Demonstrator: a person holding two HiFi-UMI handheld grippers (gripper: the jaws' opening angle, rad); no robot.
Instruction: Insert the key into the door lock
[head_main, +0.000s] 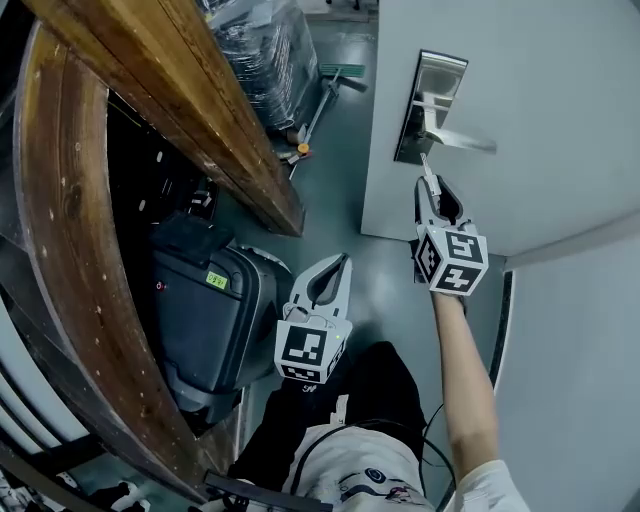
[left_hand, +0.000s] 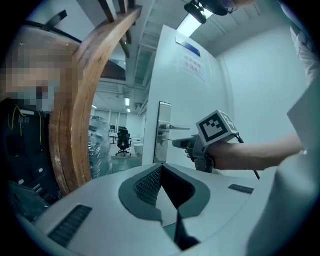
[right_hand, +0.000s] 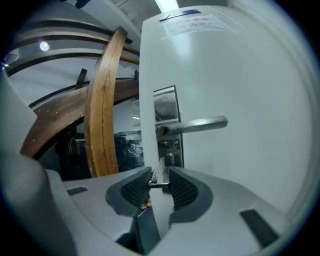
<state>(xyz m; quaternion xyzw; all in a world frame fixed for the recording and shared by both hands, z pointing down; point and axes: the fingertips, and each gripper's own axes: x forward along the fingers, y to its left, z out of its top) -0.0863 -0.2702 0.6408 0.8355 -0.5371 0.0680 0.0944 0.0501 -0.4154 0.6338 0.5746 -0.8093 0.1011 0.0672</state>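
Head view, looking steeply down: a person stands at a pale door (head_main: 540, 90) w/ a gripper in each hand. The right gripper (head_main: 436, 192), arm stretched fwd, is clamped on the head of a small metal key (head_main: 427, 170). The blade sticks out past the jaw tips toward the steel lock plate (head_main: 428, 105). The key tip is near the plate's lower end, under the lever handle (head_main: 462, 138), but not touching it.

Right gripper view: ribbed pads pinch the key (right_hand: 161, 170) upright, w/ the keyhole (right_hand: 170, 157) just beyond it & a little to the right. Not yet inserted.

The left gripper (head_main: 338, 266) hangs lower & nearer the person's body, well apart from the door. Its jaw tips are together w/ nothing btwn them. A curved wooden beam (head_main: 60, 250) & a dark case (head_main: 205, 320) sit at left.

Risks, judged from here:
- The blade looks slightly off the keyhole, so a straight push would likely hit the plate & skid.
- The grip is only on the key's head, so an off-axis push could pivot the key in the pads or drop it.
- Blade turn vs. slot can't be checked, & a mismatch would jam it at the mouth.
- The door's free edge shows, prob. ajar, so pressure may swing it away w/ no hand steadying it.
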